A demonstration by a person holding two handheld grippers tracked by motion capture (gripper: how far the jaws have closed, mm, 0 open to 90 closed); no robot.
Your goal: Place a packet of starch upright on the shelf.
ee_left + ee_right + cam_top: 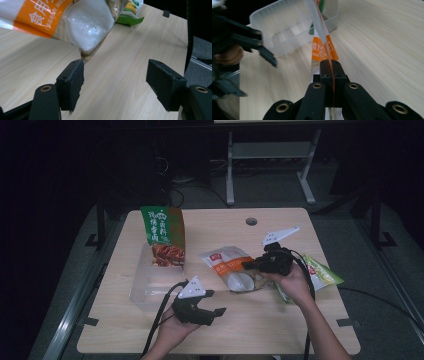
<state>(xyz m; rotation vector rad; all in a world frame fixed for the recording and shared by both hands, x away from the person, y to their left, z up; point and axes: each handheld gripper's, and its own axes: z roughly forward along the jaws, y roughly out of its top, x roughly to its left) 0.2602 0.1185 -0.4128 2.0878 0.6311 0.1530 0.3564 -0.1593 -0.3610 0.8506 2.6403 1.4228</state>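
A white and orange bag (230,267) with clear windows lies tilted at the table's middle, one edge lifted. My right gripper (248,266) is shut on that edge; in the right gripper view the thin bag edge (322,50) runs straight into the closed jaws of the gripper (331,65). My left gripper (216,302) is open near the front of the table, a little short of the bag. In the left gripper view the bag (87,25) hangs just above and beyond the open gripper (116,82), its lower tip near the left pad.
A clear plastic bin (145,290) sits at the left, with a green and red snack bag (165,235) standing at its far end. A green packet (322,272) lies under my right hand by the right edge. A round hole (251,221) is at the table's back.
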